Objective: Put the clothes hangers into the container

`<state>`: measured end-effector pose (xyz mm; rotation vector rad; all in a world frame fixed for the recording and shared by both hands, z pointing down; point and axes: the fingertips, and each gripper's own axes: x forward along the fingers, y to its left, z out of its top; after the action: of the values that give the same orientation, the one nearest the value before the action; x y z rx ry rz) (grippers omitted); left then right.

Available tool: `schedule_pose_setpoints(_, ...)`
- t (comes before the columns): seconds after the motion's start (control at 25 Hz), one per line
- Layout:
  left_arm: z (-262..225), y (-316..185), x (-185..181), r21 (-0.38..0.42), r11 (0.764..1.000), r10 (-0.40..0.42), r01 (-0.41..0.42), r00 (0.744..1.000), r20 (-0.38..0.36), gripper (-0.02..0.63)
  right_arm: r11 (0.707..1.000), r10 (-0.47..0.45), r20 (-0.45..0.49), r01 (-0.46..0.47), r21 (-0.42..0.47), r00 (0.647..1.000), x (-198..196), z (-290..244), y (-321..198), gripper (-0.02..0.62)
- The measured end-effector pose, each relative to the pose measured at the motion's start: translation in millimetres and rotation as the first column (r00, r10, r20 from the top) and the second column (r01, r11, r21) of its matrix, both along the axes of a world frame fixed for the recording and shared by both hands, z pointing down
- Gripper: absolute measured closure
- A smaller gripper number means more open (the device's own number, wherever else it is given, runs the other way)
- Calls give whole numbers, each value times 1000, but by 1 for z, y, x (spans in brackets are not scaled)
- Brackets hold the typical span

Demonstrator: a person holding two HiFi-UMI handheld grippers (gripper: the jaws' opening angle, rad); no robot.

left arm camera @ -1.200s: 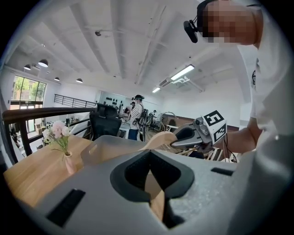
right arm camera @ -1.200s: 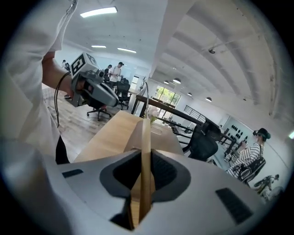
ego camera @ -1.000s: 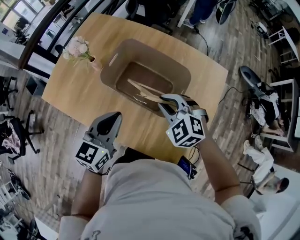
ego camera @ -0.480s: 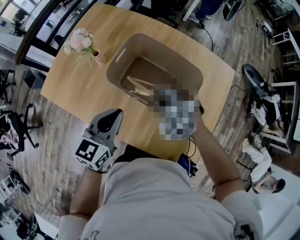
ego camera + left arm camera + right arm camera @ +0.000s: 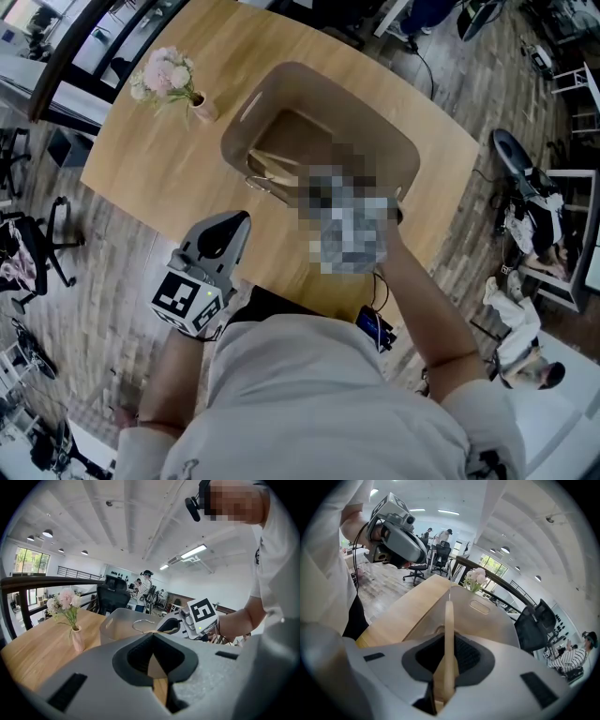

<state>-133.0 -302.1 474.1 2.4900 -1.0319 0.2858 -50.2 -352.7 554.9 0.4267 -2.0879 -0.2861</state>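
Hovering low beside the torso at the table's (image 5: 150, 178) near edge, the left gripper (image 5: 232, 225) is closed on nothing. Beyond it, the outstretched right arm holds the right gripper (image 5: 445, 686), clamped on a wooden hanger (image 5: 449, 625), over the container's (image 5: 281, 89) opening.

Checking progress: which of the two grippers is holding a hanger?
The right gripper: its fingers clamp a flat light-wood clothes hanger edge-on; the left gripper holds nothing.

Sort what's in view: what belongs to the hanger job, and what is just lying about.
Job: wooden clothes hanger with a metal hook, clamped in the jaws of the right gripper; beige plastic container with handle slots; left gripper, idle, jaws shut.
Lying about: pink flowers in a small pink vase; black office chair.
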Motion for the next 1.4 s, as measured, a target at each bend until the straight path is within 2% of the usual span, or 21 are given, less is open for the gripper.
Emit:
schedule_pose_setpoints(0.4,4,0,6,-5,1000,4,-4,1000,-7,600,999,12,28,-11,-31,1000,-3,0,2,529)
schedule_pose_setpoints(0.64,3,5,5,-4,1000,-5,5,1000,-7,600,998,-8,12,8,-55,1000,-7,4,11,492)
schedule_pose_setpoints(0.88,-2,12,8,10,1000,-8,8,1000,-8,600,998,2,20,-1,-58,1000,-3,0,17,483)
schedule_pose_setpoints(1.4,-19,38,21,43,999,-6,7,1000,-6,600,999,44,23,-44,-13,999,25,-24,36,472)
